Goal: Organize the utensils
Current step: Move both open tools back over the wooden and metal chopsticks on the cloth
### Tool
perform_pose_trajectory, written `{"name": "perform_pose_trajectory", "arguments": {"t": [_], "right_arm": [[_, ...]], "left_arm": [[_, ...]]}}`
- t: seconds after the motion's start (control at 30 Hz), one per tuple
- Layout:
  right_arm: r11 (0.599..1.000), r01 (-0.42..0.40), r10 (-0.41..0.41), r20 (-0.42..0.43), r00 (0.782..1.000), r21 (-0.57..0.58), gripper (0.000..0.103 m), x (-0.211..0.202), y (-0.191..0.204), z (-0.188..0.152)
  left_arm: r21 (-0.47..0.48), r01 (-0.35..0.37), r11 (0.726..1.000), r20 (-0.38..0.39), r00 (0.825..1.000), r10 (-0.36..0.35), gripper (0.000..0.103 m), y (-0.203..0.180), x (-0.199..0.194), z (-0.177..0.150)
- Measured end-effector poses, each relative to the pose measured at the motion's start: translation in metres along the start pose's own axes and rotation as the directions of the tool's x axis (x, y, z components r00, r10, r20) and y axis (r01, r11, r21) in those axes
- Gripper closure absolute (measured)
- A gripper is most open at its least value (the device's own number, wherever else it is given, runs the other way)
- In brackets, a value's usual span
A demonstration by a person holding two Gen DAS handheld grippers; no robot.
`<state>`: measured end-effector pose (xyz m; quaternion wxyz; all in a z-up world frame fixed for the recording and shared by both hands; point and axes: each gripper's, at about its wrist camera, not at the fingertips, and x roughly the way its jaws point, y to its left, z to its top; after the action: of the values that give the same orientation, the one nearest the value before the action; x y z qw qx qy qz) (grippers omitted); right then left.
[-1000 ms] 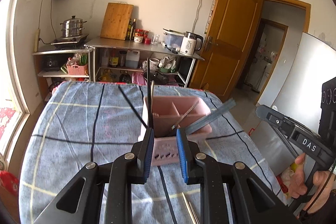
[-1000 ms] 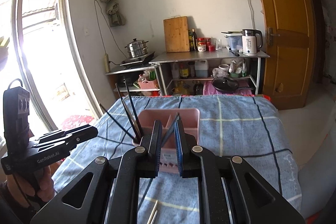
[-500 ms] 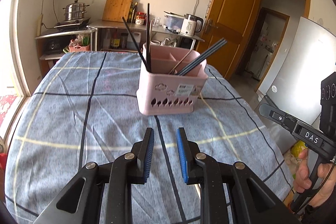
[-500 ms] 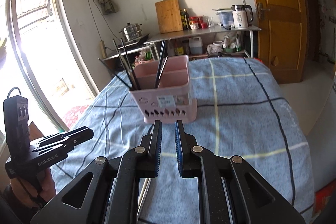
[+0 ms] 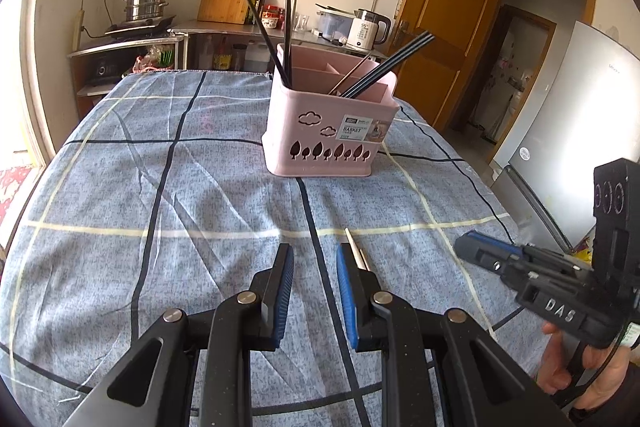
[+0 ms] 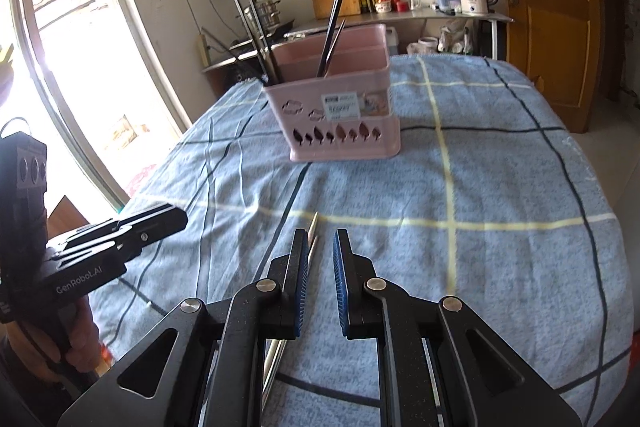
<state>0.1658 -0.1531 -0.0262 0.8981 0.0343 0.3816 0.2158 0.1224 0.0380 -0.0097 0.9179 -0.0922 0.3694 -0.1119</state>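
Over the checked cloth [image 5: 224, 211], both grippers' fingers [image 5: 285, 279] [image 6: 299, 267] hang parted, grasping nothing.

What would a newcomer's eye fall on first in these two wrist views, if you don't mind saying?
Probably the pink utensil basket standing mid-table on the blue checked tablecloth, black chopsticks leaning out of it. Next, the silver chopsticks lying on the cloth by the left gripper and right gripper, both empty with jaws apart.
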Motion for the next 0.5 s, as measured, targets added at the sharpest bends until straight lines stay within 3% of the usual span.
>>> {"name": "perform_pose_trajectory", "arguments": {"t": [0.5], "right_arm": [[1.0, -0.008, 0.004, -0.158, 0.987, -0.027, 0.09, 0.054, 0.015, -0.03]], "left_arm": [[-0.034, -0.001, 0.999, -0.03, 1.0, 0.0, 0.081, 0.013, 0.008, -0.011]]}}
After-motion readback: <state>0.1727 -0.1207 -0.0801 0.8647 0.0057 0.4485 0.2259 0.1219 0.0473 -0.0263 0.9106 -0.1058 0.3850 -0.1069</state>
